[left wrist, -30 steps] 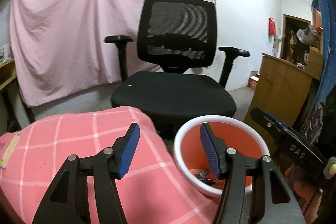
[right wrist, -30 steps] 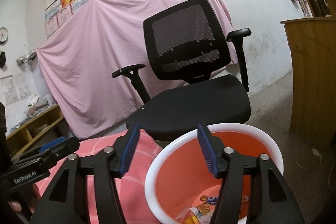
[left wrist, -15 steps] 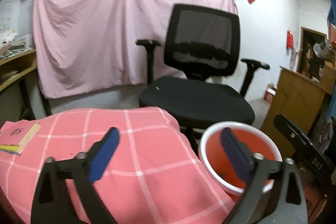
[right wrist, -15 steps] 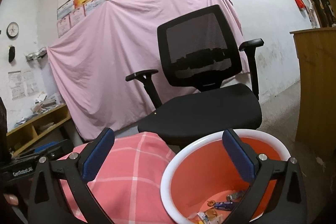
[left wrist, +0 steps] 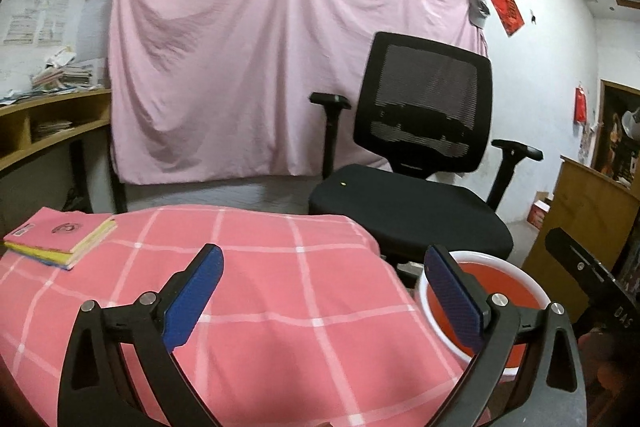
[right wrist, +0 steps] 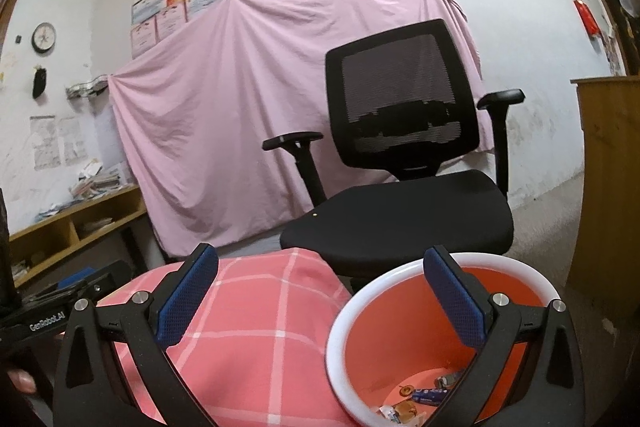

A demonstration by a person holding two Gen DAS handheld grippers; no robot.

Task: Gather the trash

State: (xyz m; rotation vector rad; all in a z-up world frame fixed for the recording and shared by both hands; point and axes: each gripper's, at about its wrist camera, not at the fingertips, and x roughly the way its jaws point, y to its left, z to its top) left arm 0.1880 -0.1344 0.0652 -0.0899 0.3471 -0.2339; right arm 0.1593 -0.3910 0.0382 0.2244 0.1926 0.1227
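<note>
Trash (right wrist: 416, 401) is lying at the bottom of the orange bin (right wrist: 340, 323), which is standing just beside the pink checked surface (left wrist: 280, 291). Both the left gripper (left wrist: 320, 291) and the right gripper (right wrist: 316, 291) are hovering with jaws spread wide, gripping nothing

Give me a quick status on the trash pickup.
Both claws open, empty: left claw, right claw. Bin holds scraps. Chair behind bin.

Black mesh office chair (left wrist: 416, 163) before pink sheet (left wrist: 256, 67) on white wall (right wrist: 532, 27)
</note>
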